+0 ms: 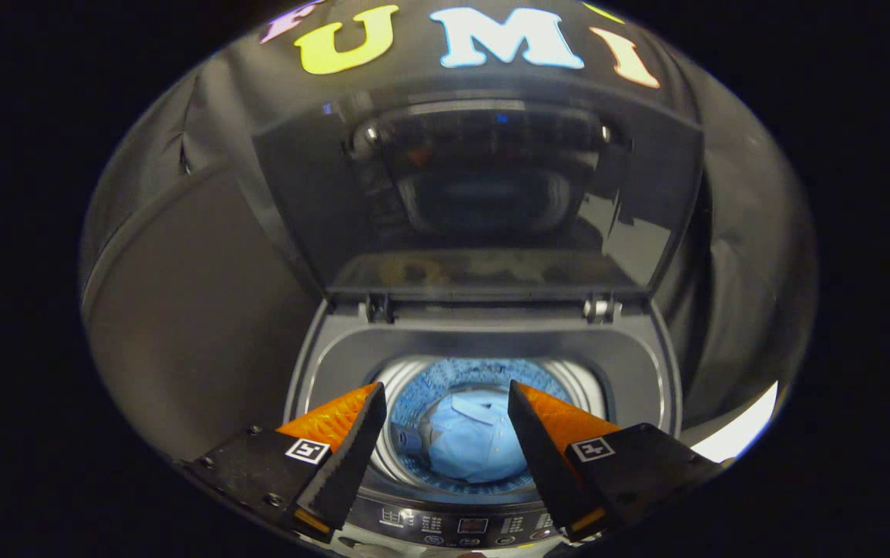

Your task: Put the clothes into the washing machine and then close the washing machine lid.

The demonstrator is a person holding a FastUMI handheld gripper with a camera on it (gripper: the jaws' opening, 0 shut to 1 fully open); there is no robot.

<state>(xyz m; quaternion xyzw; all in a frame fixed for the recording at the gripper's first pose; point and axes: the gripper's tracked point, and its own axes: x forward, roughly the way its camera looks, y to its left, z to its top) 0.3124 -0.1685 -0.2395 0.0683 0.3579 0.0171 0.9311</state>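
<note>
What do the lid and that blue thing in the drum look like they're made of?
Lid: probably dark tinted glass or glossy plastic, since it mirrors the drum. Blue thing: soft cloth, with folds and a collar-like flap. Gripper: open above it.

Materials and surface finish at the open washing machine

The lid looks like dark glossy glass or plastic and mirrors the drum below it; its two hinges look like bright metal. The top rim of the washing machine is smooth grey plastic with a soft shine. The drum wall looks like metal with many small holes. The shirt inside is soft, matt cloth with folds. The control panel is glossy. The gripper has parted fingers with rough, textured pads and matt bodies. The booth wall is matt cloth.
</note>
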